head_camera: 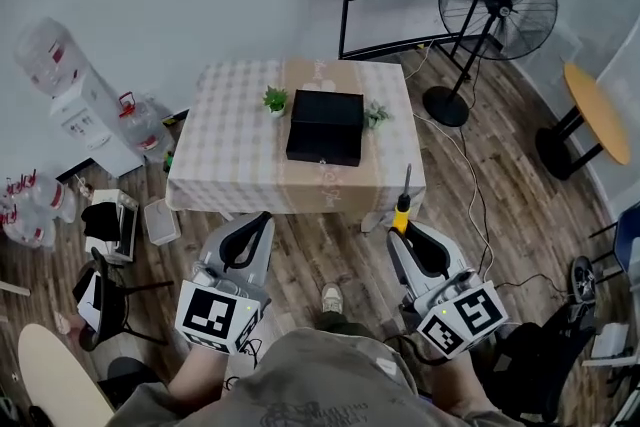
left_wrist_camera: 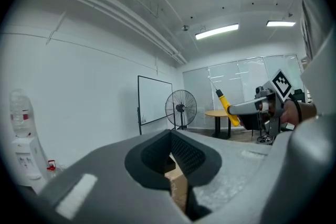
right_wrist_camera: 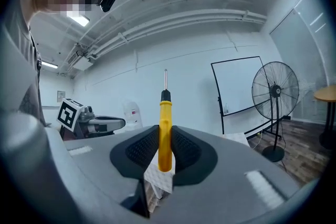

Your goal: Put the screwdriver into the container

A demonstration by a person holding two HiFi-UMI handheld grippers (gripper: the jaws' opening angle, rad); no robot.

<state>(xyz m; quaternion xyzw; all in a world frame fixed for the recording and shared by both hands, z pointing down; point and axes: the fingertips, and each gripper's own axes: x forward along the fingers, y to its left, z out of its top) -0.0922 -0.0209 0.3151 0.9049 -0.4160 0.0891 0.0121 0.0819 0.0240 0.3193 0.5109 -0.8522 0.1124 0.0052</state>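
Observation:
A yellow-handled screwdriver [head_camera: 403, 202] stands upright in my right gripper [head_camera: 405, 233], whose jaws are shut on the handle; the right gripper view shows the screwdriver [right_wrist_camera: 165, 128] with its metal shaft pointing up. The black box-shaped container [head_camera: 325, 126] rests on the checked table [head_camera: 230, 160], well ahead of both grippers. My left gripper [head_camera: 255, 227] is held low at the left with its jaws shut and nothing between them [left_wrist_camera: 173, 165]. From the left gripper view the right gripper and the screwdriver [left_wrist_camera: 227, 106] show at the right.
Two small potted plants [head_camera: 275, 99] flank the container on the table. A standing fan [head_camera: 495, 10] and a whiteboard frame [head_camera: 400, 5] are behind the table. A round wooden table [head_camera: 596, 115] is at the right, a water dispenser [head_camera: 85, 110] and bottles at the left. Cables run across the wooden floor.

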